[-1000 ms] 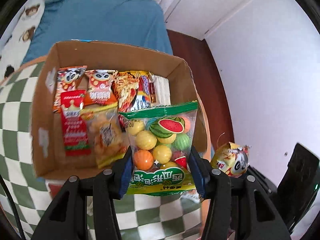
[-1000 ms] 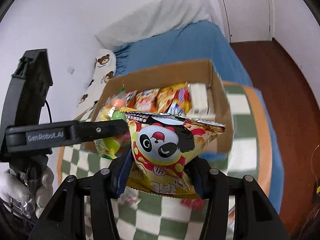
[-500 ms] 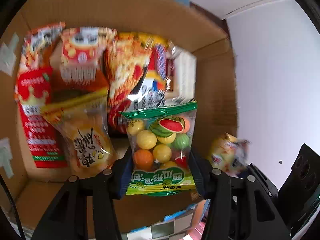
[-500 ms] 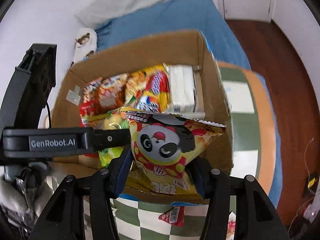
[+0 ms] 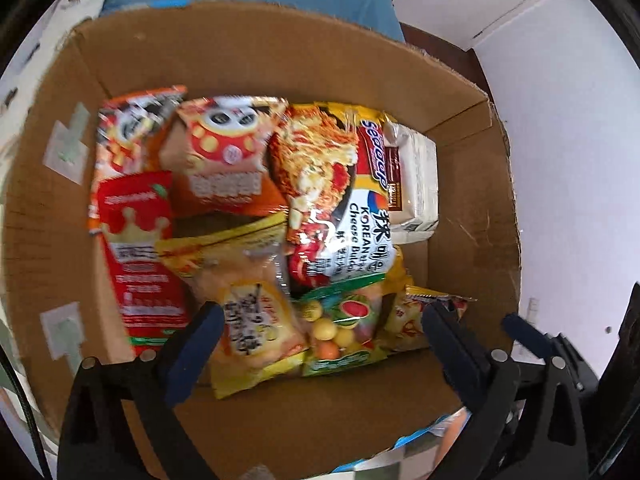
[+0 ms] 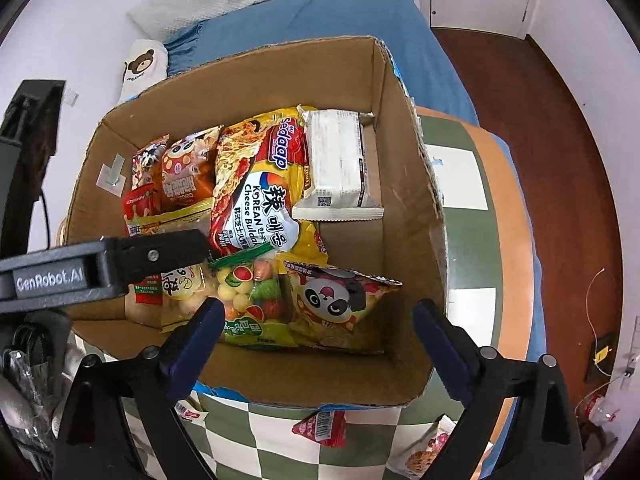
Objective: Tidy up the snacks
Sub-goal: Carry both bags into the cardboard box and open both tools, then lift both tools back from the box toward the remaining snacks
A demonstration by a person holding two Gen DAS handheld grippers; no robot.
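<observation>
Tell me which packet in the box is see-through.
The fruit-candy bag with the green top and bottom bands: its clear front shows round yellow, orange and watermelon-print candies. It lies near the front between the yellow packet and the panda packet; every other wrapper is opaque.

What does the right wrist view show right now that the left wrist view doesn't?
Right wrist only: the checkered tablecloth beside the box, a red packet lying on it in front of the box, and the panda snack bag's face.

Left wrist only: the red crown packet in full.

Both: the cardboard box, the fruit candy bag and noodle packet inside, and each view's own claw, left claw and right claw, open and empty.
</observation>
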